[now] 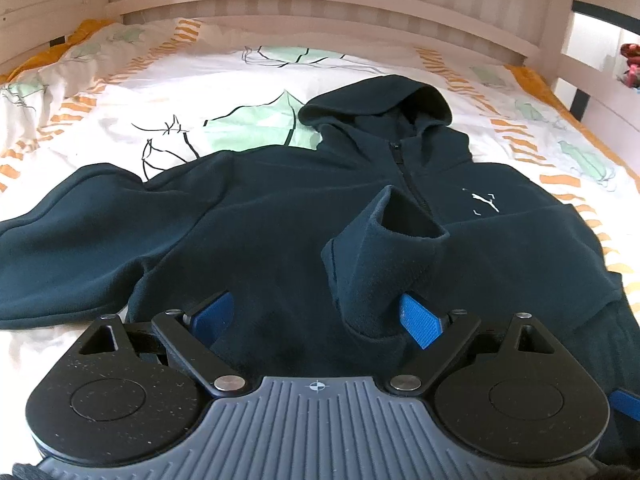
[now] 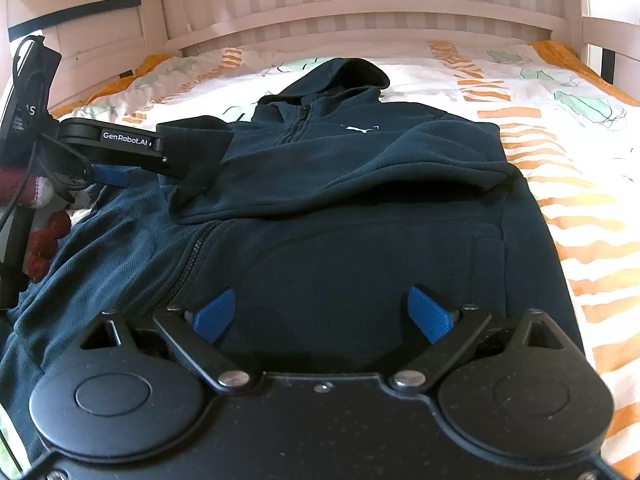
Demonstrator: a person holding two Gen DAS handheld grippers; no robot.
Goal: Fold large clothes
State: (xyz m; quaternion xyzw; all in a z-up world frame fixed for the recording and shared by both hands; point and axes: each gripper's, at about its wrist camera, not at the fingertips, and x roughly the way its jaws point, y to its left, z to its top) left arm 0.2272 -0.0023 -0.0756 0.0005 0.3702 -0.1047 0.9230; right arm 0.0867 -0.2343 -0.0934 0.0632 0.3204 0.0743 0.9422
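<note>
Hoodie (image 2: pixel 360 184): dark navy fleece, matt, soft nap; coarse zip teeth. Bedsheet (image 1: pixel 120 92): smooth printed cotton-like cloth. Headboard (image 1: pixel 320 4): pale painted wood, satin. Right gripper (image 2: pixel 324 314): matt black plastic, shiny metal rivets, ribbed blue pads (image 2: pixel 430 314).

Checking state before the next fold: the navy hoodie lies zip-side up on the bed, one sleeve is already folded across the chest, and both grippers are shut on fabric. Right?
Not quite. Both grippers are open, shut on nothing. The left gripper has its jaws spread beside the sleeve cuff; the right gripper hovers open over the hoodie. Each wrist view shows it. The rest stands.
</note>
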